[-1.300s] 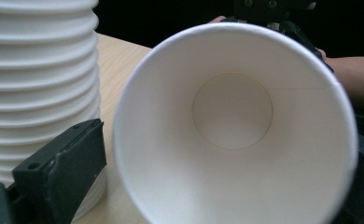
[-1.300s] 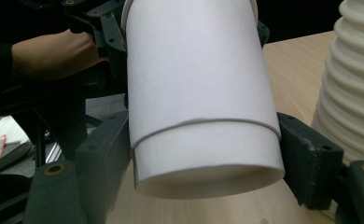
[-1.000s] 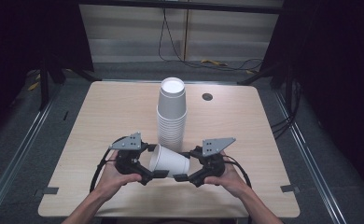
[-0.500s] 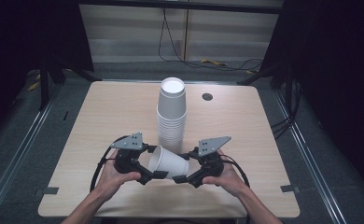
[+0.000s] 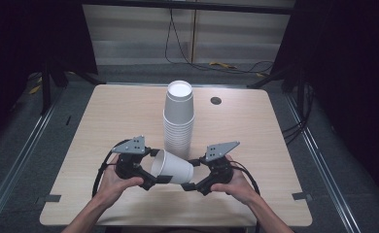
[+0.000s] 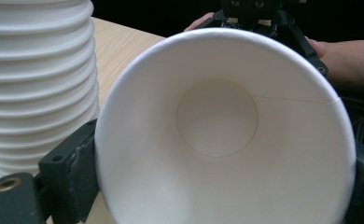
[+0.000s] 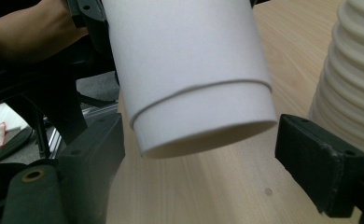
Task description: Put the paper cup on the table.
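Observation:
A single white paper cup (image 5: 175, 169) lies on its side in the air near the table's front edge, between my two grippers. Its mouth faces my left gripper (image 5: 153, 168), whose jaws press on both sides of the rim; the left gripper view looks straight into the cup (image 6: 217, 116). The cup's base (image 7: 185, 60) points at my right gripper (image 5: 191, 174). That gripper's jaws stand on either side of the base, with a little gap on one side. A tall stack of white cups (image 5: 179, 116) stands upside down just behind.
The light wooden table (image 5: 110, 121) has a small dark round hole (image 5: 215, 101) at the back right. A hand holds each gripper near the front edge. The cup stack (image 7: 353, 70) stands close beside both grippers. Dark floor and cables surround the table.
My right gripper has edged slightly left toward the cup's base. The cup and my left gripper have barely moved.

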A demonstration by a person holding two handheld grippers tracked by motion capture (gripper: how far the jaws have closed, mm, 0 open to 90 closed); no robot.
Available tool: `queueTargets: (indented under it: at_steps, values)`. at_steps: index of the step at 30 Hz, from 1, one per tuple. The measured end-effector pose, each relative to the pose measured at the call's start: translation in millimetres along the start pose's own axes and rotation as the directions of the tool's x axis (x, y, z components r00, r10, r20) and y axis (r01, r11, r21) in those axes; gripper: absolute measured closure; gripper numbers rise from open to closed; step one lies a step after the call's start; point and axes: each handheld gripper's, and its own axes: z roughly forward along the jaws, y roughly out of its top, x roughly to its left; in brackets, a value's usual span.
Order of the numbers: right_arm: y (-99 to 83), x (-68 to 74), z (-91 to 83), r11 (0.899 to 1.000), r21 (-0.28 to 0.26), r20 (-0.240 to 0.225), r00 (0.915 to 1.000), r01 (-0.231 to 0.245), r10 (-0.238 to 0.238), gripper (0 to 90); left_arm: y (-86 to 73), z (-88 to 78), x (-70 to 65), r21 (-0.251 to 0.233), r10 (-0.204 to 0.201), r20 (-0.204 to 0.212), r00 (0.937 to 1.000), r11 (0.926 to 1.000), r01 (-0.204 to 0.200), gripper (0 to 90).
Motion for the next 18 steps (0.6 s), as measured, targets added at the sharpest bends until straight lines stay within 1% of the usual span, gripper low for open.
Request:
queueTargets:
  at_steps: [1,2,4,6,8,9,12,14,15,17,18]
  values:
    - [-0.5,-0.3,-0.4,1.0,0.002,0.001,1.0,-0.004,0.004,16.0,-0.5,-0.6,0.0,0.002,-0.006,-0.003,1.0,1.0,0.006,8.6]
    - [-0.8,-0.6,-1.3,1.0,0.004,0.004,1.0,-0.006,0.006,16.0,-0.8,-1.4,0.8,0.01,-0.002,-0.005,1.0,0.9999,0.002,8.6]
    - [-1.3,-1.0,-2.8,1.0,0.007,0.012,0.9999,-0.009,0.009,16.0,-1.7,-3.0,1.5,0.024,-0.007,-0.005,1.0,0.9997,0.007,8.6]
    - [-1.5,-1.8,-4.5,1.0,-0.004,0.015,0.9998,-0.013,0.013,15.7,-2.5,-4.4,1.5,0.025,-0.017,-0.009,0.9998,0.9995,0.018,8.6]
    - [-1.6,-2.5,-6.2,1.0,0.001,0.025,0.9995,-0.019,0.019,14.5,-2.8,-6.1,2.5,0.033,-0.021,-0.012,0.9997,0.9992,0.022,8.6]
    - [-1.7,-3.0,-6.7,1.0,-0.002,0.024,0.9995,-0.02,0.02,14.4,-2.7,-7.0,2.8,0.041,-0.024,-0.016,0.9996,0.9988,0.024,8.6]
    - [-1.5,-4.2,-8.8,1.0,-0.004,0.03,0.9992,-0.028,0.028,14.5,-3.4,-10.0,3.9,0.045,-0.02,-0.032,0.9993,0.9987,0.022,8.5]
    - [-1.6,-5.4,-10.7,0.999,-0.006,0.036,0.9988,-0.031,0.032,14.5,-4.5,-10.3,6.1,0.035,-0.045,-0.034,0.9984,0.9983,0.046,8.6]
    - [-2.0,-6.4,-11.7,0.999,-0.006,0.039,0.9985,-0.037,0.038,14.5,-4.7,-9.8,6.6,0.041,-0.048,-0.033,0.9983,0.9979,0.049,8.6]
    - [-2.6,-8.3,-14.5,0.999,-0.017,0.051,0.9977,-0.044,0.045,14.6,-5.4,-9.1,5.4,0.075,-0.024,-0.064,0.9976,0.9967,0.029,8.6]
    - [-2.8,-9.1,-16.3,0.998,-0.029,0.059,0.997,-0.048,0.05,14.6,-5.8,-9.1,5.3,0.089,-0.022,-0.068,0.9975,0.9956,0.028,8.6]
